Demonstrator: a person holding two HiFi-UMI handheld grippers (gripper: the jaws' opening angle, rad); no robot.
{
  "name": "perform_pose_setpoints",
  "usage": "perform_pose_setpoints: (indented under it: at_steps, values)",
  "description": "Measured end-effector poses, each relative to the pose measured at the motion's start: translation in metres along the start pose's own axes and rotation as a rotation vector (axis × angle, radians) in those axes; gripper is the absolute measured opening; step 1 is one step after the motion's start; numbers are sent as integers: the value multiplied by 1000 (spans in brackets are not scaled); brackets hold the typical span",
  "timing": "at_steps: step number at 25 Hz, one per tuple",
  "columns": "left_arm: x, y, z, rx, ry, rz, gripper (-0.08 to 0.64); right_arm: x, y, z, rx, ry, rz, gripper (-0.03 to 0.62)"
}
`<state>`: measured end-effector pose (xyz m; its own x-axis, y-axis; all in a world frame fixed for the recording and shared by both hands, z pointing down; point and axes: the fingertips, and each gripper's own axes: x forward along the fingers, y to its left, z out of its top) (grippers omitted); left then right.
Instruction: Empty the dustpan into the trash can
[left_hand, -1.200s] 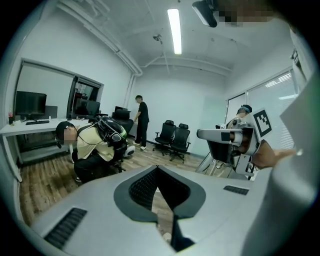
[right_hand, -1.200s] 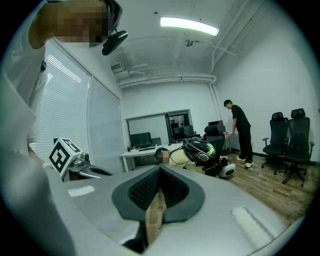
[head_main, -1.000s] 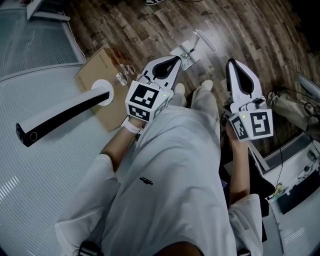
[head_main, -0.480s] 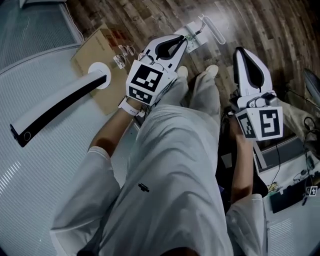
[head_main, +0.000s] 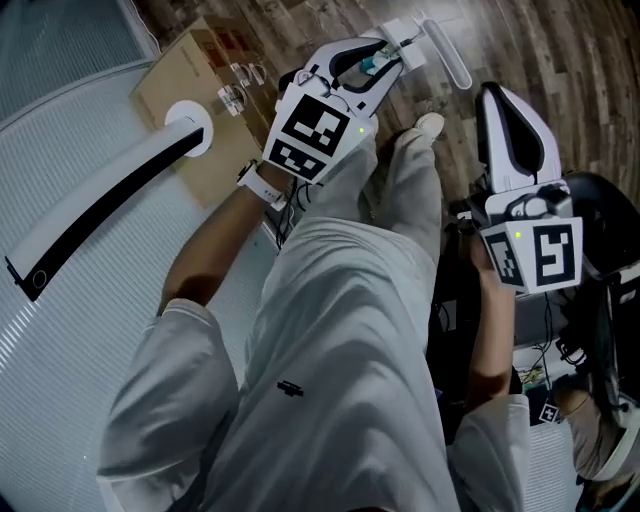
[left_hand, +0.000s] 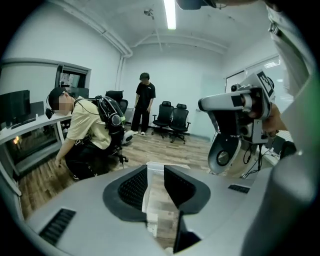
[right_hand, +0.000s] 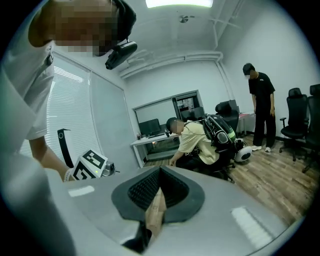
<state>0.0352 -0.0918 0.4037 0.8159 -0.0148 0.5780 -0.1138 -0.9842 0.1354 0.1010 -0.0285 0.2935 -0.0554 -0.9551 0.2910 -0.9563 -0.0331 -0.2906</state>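
A white dustpan (head_main: 405, 32) with a long pale handle (head_main: 447, 55) lies on the wood floor past the person's shoes. My left gripper (head_main: 383, 57) hangs just over its near edge. Its jaws have just been opening and stand a little apart. In the left gripper view a white rim (left_hand: 152, 176) shows through the gap of the left gripper (left_hand: 156, 186), with no pad pressing on it. My right gripper (head_main: 497, 95) is shut and empty, held to the right of the legs. The shut right gripper (right_hand: 159, 187) shows only floor below it. No trash can is clearly seen.
A cardboard box (head_main: 195, 65) lies left of the dustpan, with a white-and-black curved post (head_main: 100, 205) on a round base beside it. A dark rounded object (head_main: 608, 215) and cables sit at the right. A crouching person with a backpack (left_hand: 87, 131), a standing person (left_hand: 145, 102) and office chairs (left_hand: 172, 117) are across the room.
Both grippers have dropped toward the floor. The left one has come up to the dustpan's edge and its jaws went from shut to slightly apart. The right stays shut.
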Motion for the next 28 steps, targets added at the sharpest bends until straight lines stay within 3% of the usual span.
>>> perform_pose_setpoints:
  at_steps: [4,8,20,28]
  values:
    - [24,11,-12,106,1,-21,129,14,-3,-11,-28,21,30,6]
    - [46,18,-18,162,17,-53,152,25,-9,-24,-39,43,49,6]
    - [90,20,-48,244,16,-132,213,43,-13,-56,-10,60,35,6]
    - [99,17,-62,286,1,-168,218,52,-11,-89,-110,170,5,6]
